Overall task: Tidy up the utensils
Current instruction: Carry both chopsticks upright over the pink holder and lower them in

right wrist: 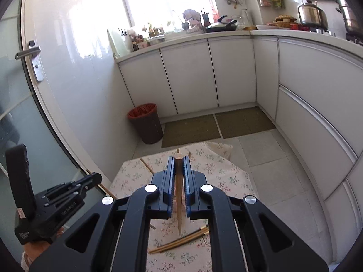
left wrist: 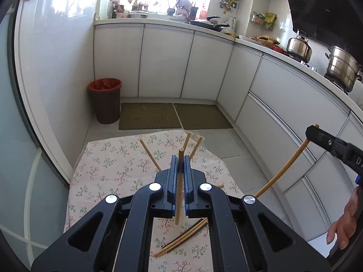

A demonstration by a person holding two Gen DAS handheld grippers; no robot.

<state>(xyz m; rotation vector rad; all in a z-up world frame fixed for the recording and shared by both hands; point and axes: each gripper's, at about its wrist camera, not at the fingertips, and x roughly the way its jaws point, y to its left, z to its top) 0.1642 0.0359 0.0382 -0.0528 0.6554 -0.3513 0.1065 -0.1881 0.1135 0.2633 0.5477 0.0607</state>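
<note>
left gripper (left wrist: 180, 158): jaws closed on one wooden chopstick (left wrist: 179, 188); stick is pinched near its thick end, thin end hangs below the pads; held clear above the table.
right gripper (right wrist: 178, 161): jaws closed on a second chopstick (right wrist: 179, 204); same grip near the blunt top, taper pointing down; also seen at the right edge of the left wrist view.
loose chopsticks: a small bundle (left wrist: 181, 238) is left lying on the floral tablecloth (left wrist: 109, 158); a few more (left wrist: 148, 153) are seen past the left fingers, lean cannot be told.
handling: judged light, stiff, smooth and round; roll or swing in the pads is likely; not fragile.
where to grip: thick end or mid-shaft judged best; the taper is thin and may slip.
</note>
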